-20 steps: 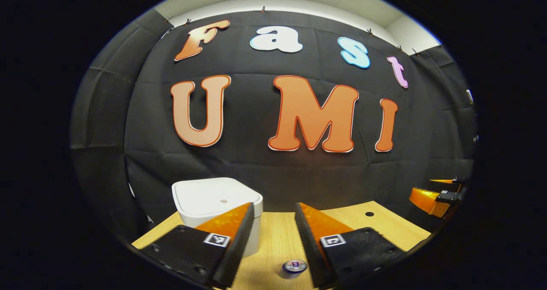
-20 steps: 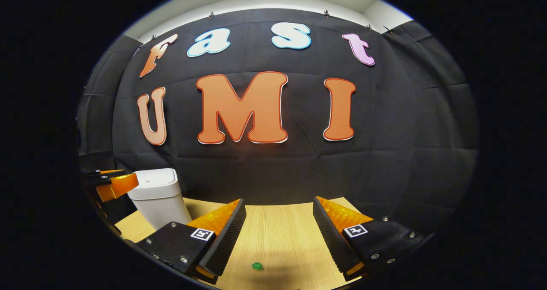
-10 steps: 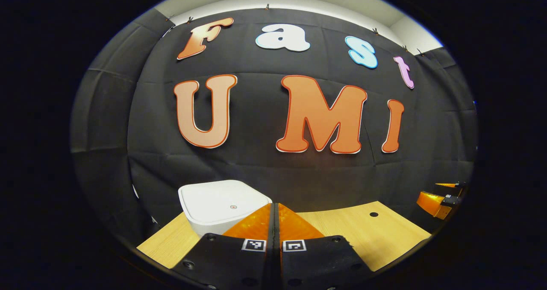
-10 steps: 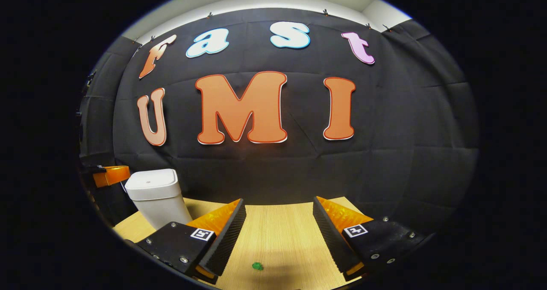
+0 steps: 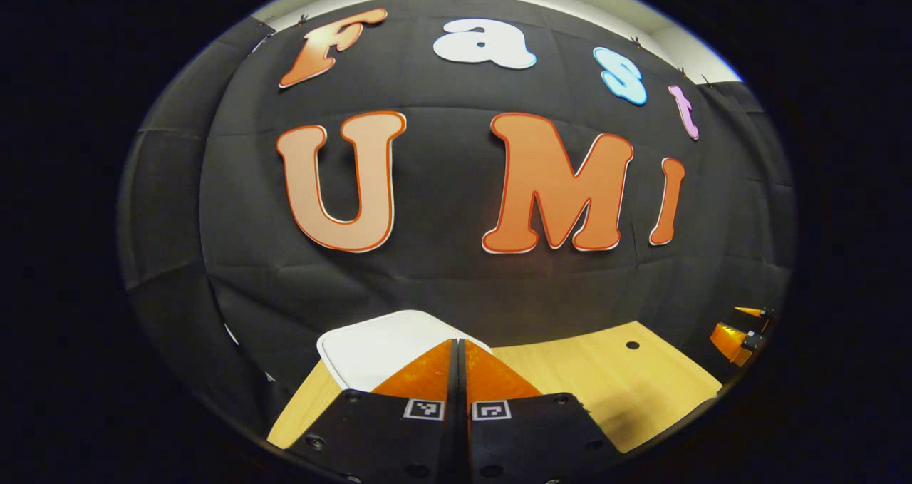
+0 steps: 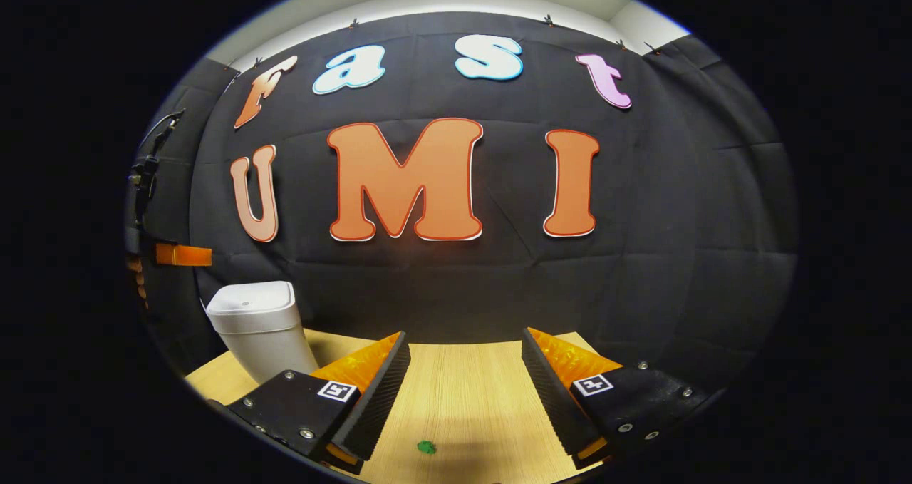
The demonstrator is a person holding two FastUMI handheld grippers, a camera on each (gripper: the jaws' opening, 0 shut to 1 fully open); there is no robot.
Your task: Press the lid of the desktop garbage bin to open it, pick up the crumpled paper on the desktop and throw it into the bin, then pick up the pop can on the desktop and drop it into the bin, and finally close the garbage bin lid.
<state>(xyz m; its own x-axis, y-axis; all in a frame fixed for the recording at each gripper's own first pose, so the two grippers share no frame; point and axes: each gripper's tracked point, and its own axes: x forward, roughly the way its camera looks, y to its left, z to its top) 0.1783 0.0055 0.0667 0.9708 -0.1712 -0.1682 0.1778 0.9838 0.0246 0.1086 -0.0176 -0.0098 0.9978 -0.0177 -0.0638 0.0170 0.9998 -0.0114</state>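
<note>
The left hand-held gripper had its two fingers pressed flat together with nothing between them, and it hung above the near edge of the white bin, whose lid lay shut and flat. From the right gripper view the same left hand-held gripper showed as a small piece at the far left, higher than the bin and apart from its lid.

The right hand-held gripper was held wide open and empty over the wooden table. Between its fingers, near the front edge of the table, lay a small green scrap, touching neither finger. The bin stood at the back left of the table, close to the black cloth wall, well apart from the right hand-held gripper. In the left gripper view that right hand-held gripper sat at the far right edge, past a small dark hole in the table.

What was inside the bin could not be seen, since the lid covered it.
</note>
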